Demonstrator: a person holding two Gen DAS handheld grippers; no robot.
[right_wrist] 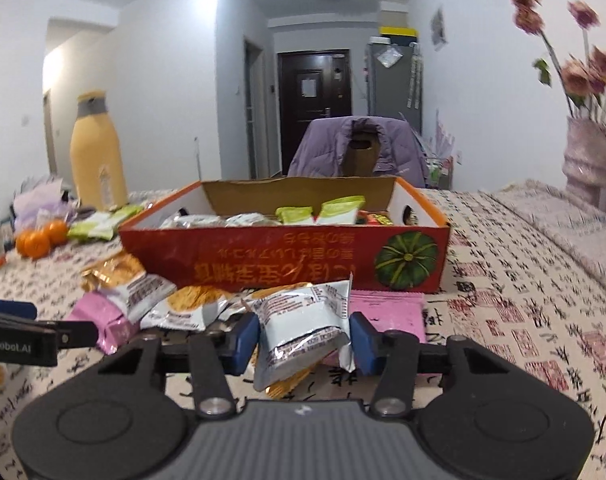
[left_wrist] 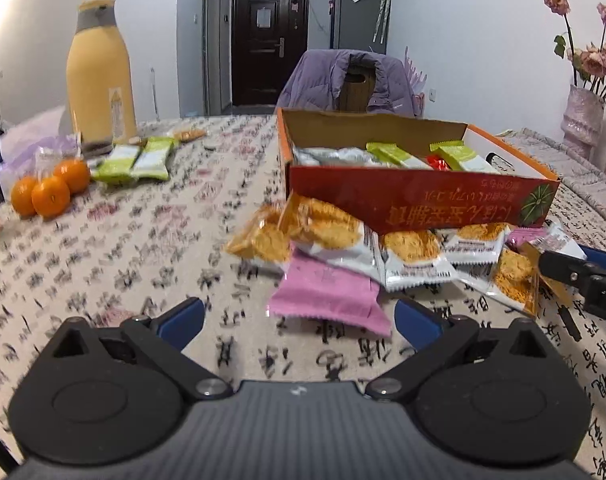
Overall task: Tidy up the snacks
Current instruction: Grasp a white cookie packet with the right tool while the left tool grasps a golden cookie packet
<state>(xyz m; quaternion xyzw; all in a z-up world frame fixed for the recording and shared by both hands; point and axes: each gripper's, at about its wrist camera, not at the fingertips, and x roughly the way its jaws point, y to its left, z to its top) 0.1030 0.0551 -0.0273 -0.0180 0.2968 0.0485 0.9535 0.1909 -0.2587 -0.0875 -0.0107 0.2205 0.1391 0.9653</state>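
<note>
Calligraphy-print cloth covers the table (right_wrist: 523,280), where loose snack packets lie heaped near the red box (right_wrist: 287,258). Right gripper (right_wrist: 305,338) is clamped on a silver cracker packet (right_wrist: 303,320); left gripper (left_wrist: 299,318) hangs spread and empty. Next, likely a lift over the box's near wall.

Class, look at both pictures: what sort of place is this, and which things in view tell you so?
Most likely a lived-in home, perhaps a flat's dining area. A dark front door stands down the hallway, a purple padded jacket hangs over a chair, and a grey fridge stands by the white wall.
</note>
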